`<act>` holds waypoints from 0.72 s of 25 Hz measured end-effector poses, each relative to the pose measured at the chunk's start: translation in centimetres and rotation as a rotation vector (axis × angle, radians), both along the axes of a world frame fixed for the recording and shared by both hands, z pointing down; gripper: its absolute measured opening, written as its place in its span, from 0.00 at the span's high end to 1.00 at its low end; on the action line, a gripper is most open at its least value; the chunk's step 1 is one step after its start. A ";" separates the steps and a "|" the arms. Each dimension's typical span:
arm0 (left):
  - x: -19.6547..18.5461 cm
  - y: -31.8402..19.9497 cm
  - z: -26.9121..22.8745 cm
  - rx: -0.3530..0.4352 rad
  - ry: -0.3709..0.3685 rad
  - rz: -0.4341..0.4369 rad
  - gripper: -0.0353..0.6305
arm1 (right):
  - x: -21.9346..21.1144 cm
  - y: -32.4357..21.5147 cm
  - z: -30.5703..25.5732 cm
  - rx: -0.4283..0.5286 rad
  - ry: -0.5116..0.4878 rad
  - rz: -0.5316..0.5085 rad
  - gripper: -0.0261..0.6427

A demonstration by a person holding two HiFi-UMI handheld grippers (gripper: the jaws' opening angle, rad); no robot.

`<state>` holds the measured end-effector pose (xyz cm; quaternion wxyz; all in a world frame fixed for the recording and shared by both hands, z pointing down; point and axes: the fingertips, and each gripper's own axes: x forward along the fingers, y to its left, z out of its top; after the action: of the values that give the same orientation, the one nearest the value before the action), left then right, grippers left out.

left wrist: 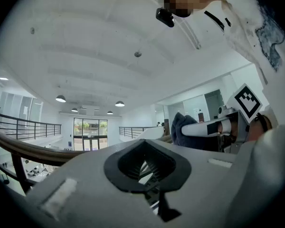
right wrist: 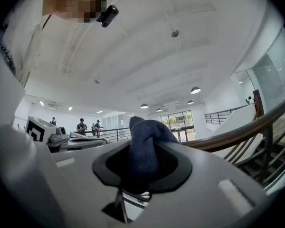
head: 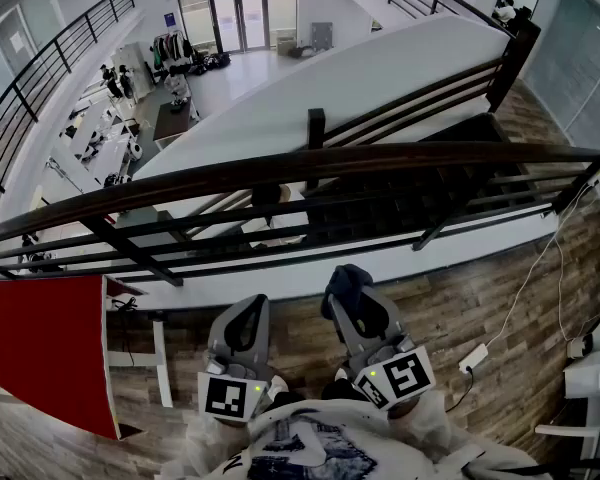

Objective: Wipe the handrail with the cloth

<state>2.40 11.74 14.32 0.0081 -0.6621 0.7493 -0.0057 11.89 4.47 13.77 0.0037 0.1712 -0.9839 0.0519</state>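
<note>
The dark wooden handrail [head: 310, 166] runs across the head view from lower left to upper right, a little beyond both grippers. My right gripper [head: 352, 298] is shut on a dark blue cloth [head: 346, 280], which bunches up out of its jaws below the rail and apart from it. In the right gripper view the cloth [right wrist: 145, 146] fills the jaws, with the handrail [right wrist: 237, 134] off to the right. My left gripper [head: 248, 313] sits beside it on the left, shut on nothing. In the left gripper view its pads meet, and the cloth [left wrist: 180, 127] shows at right.
Thin dark rails and slanted posts [head: 130, 248] run under the handrail, with a stairwell [head: 420, 198] and a lower floor beyond. A red panel [head: 45, 353] stands at left. A white cable and plug [head: 473, 356] lie on the wood floor at right.
</note>
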 end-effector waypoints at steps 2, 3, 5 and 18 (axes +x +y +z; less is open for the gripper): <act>0.4 -0.4 0.1 -0.006 -0.004 -0.009 0.95 | 0.3 -0.5 0.2 -0.006 0.002 -0.009 0.82; 0.6 -0.6 0.1 -0.008 -0.005 -0.012 0.95 | 0.5 -0.7 0.2 -0.010 0.003 -0.013 0.82; 1.0 -1.1 0.1 -0.010 -0.006 -0.018 0.95 | 0.9 -1.3 0.3 -0.017 0.002 -0.017 0.82; 2.8 -3.7 0.2 -0.017 -0.017 -0.042 0.95 | 3.4 -4.1 0.5 -0.023 -0.007 -0.020 0.82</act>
<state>5.16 8.08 14.48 0.0086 -0.6461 0.7630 -0.0180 15.31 0.35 14.31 0.0029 0.1613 -0.9849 0.0636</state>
